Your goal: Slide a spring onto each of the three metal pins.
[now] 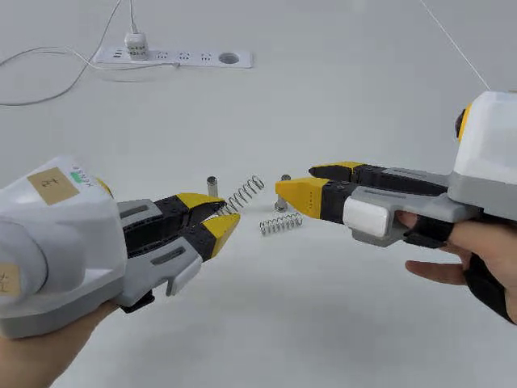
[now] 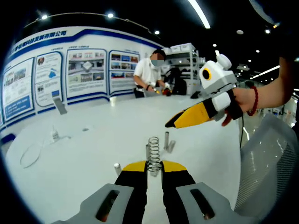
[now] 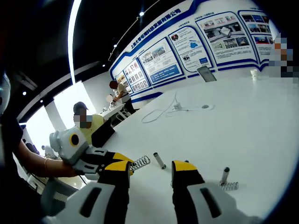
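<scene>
Apparently pinched, the silvery coiled spring [image 1: 245, 194] tilts upward.

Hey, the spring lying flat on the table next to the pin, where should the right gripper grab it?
Probably near one end, jaws across the coils, coming down from above: the spring lies on its side, so an end grip leaves its bore and length free for the pin beside it.

My left gripper [image 1: 220, 217] and right gripper [image 1: 295, 182] have grey-white shells and yellow-tipped black jaws. Behind the left gripper's jaws sits a tan label [image 1: 52, 186]. My wrist wears a red bracelet [image 2: 254, 100].
</scene>
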### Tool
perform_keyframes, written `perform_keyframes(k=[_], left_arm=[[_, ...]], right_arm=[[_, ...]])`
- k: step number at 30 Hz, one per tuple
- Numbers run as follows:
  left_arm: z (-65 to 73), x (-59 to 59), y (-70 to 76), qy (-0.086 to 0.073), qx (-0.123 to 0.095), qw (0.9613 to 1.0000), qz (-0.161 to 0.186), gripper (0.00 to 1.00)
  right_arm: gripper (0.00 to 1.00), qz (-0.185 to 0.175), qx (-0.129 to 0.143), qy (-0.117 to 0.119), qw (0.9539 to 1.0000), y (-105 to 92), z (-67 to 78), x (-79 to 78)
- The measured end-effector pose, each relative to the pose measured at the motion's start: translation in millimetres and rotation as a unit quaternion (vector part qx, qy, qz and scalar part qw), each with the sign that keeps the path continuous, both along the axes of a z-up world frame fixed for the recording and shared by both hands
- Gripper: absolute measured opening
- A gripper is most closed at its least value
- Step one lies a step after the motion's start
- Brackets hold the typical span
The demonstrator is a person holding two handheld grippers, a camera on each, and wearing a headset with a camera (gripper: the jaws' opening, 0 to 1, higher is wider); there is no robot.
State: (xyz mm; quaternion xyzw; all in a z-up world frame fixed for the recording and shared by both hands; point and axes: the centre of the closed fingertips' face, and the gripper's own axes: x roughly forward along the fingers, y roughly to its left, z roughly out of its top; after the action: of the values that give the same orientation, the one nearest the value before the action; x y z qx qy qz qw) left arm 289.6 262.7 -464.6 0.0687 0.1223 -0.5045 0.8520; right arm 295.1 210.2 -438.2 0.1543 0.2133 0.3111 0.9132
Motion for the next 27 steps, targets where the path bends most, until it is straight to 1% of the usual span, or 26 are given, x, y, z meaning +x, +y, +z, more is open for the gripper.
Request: perform_keyframes(k=[4, 6, 7, 9, 11, 13, 14, 18, 19, 23, 27], left_arm=[[9.6, -3.2, -2.8, -0.007, -0.024, 0.9997, -0.004, 0.10], [11.6, -3.6, -3.3, -0.010, -0.028, 0.9995, -0.005, 0.10], [13.6, -5.0, -4.2, -0.013, -0.033, 0.9993, -0.009, 0.10], [17.0, -6.1, -5.2, -0.016, -0.041, 0.9990, -0.010, 0.10], [20.1, -7.1, -6.4, -0.012, -0.054, 0.9984, -0.012, 0.10], [23.0, -7.0, -6.7, -0.011, -0.064, 0.9978, -0.012, 0.10], [24.2, -7.1, -6.9, -0.011, -0.068, 0.9976, -0.013, 0.10], [27.4, -8.8, -8.9, -0.014, -0.076, 0.9968, -0.021, 0.10], [28.7, -9.9, -10.0, -0.014, -0.081, 0.9963, -0.023, 0.10], [31.3, -12.3, -11.7, -0.016, -0.088, 0.9955, -0.029, 0.10], [32.9, -14.3, -13.1, -0.013, -0.096, 0.9948, -0.033, 0.10]], right_arm=[[0.36, 0.000, 0.027, 0.006, 0.9996, 6.0, 3.9, 1.1], [0.35, -0.001, 0.039, 0.007, 0.9992, 8.2, 5.7, 1.6], [0.35, -0.001, 0.053, 0.009, 0.9986, 10.4, 7.7, 1.9], [0.34, -0.001, 0.067, 0.013, 0.9977, 13.1, 9.2, 2.3], [0.33, 0.001, 0.068, 0.014, 0.9976, 14.8, 8.8, 2.0], [0.32, 0.003, 0.080, 0.017, 0.9967, 17.9, 10.2, 1.5], [0.32, 0.002, 0.092, 0.018, 0.9956, 19.6, 12.3, 1.6], [0.29, 0.002, 0.113, 0.023, 0.9934, 21.2, 15.5, 1.7], [0.28, 0.001, 0.123, 0.025, 0.9921, 21.8, 16.9, 1.9], [0.25, 0.008, 0.129, 0.028, 0.9912, 24.2, 18.3, 0.4], [0.20, 0.009, 0.150, 0.031, 0.9882, 26.0, 22.8, -0.3]])
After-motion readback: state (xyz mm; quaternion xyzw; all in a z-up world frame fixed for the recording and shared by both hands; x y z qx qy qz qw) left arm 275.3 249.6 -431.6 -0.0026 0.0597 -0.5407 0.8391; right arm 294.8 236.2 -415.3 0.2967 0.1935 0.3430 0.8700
